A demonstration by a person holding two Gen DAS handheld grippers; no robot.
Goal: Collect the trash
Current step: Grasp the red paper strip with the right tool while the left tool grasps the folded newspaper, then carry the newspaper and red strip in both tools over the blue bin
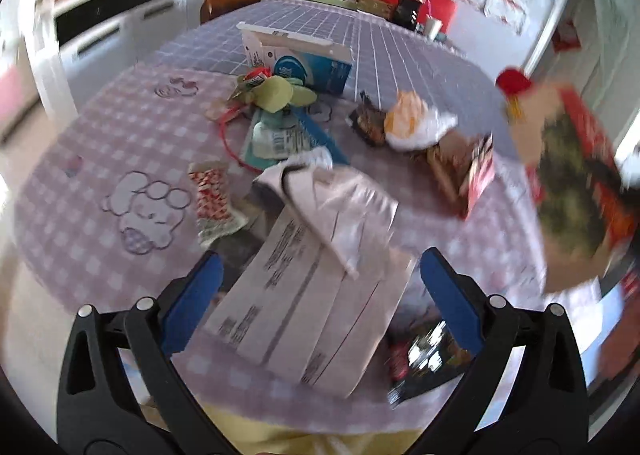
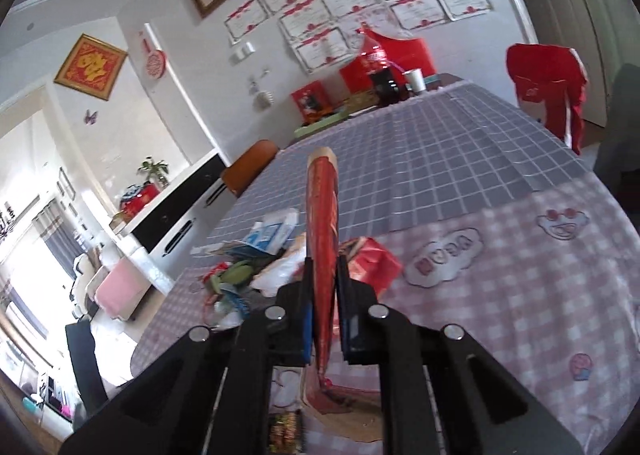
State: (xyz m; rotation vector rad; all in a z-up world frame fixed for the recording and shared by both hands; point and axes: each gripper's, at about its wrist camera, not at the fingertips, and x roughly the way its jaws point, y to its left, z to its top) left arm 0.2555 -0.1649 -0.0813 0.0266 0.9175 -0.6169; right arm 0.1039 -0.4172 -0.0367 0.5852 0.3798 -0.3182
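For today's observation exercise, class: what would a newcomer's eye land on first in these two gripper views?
Probably the flat red carton, clamped edge-on in the shut right gripper and lifted above the checked tablecloth. Next, the open left gripper hovering over a printed white paper sheet at the near edge. Behind it, a heap of wrappers and a blue-and-white box clutters the table's middle.

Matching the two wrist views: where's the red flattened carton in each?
Left wrist: the red carton is at the right edge, blurred, lifted above the table.
Right wrist: centre, seen edge-on, pinched in the right claw.
Shared landmark: the blue and white box on the grey checked cloth, upper centre in the left view, left of the carton in the right.
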